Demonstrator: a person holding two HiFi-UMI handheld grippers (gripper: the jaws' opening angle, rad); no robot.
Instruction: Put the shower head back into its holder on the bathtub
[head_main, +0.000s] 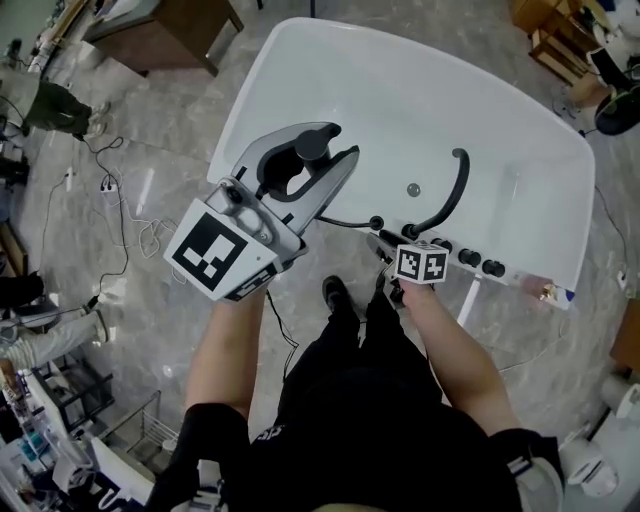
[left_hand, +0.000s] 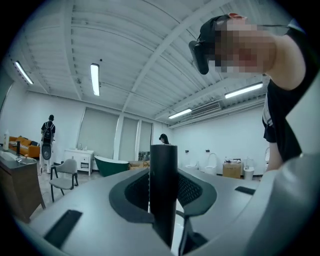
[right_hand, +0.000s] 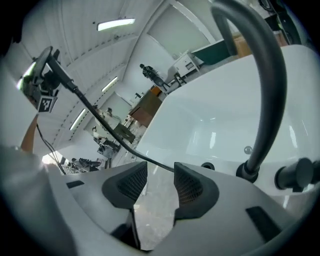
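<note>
The left gripper (head_main: 318, 165) has its fingers (left_hand: 134, 194) clenched on the black cylindrical shower head (left_hand: 163, 190), high over the white oval bathtub (head_main: 420, 90) (black hose (right_hand: 95, 112) trailing); the right gripper's (right_hand: 160, 186) fingers (right_hand: 194, 189) stand released, empty.

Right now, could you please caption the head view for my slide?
Left tool grips the black shower head above the white bathtub, hose trailing to the rim fittings.

The left gripper (head_main: 322, 150) is held level on a bare, outstretched left forearm (head_main: 232, 340), its jaws clamped on the shower head (left_hand: 163, 170). The right gripper (right_hand: 156, 180) is tilted downward (its forearm likewise bare), jaws parted, and nothing is pressed between them.
</note>
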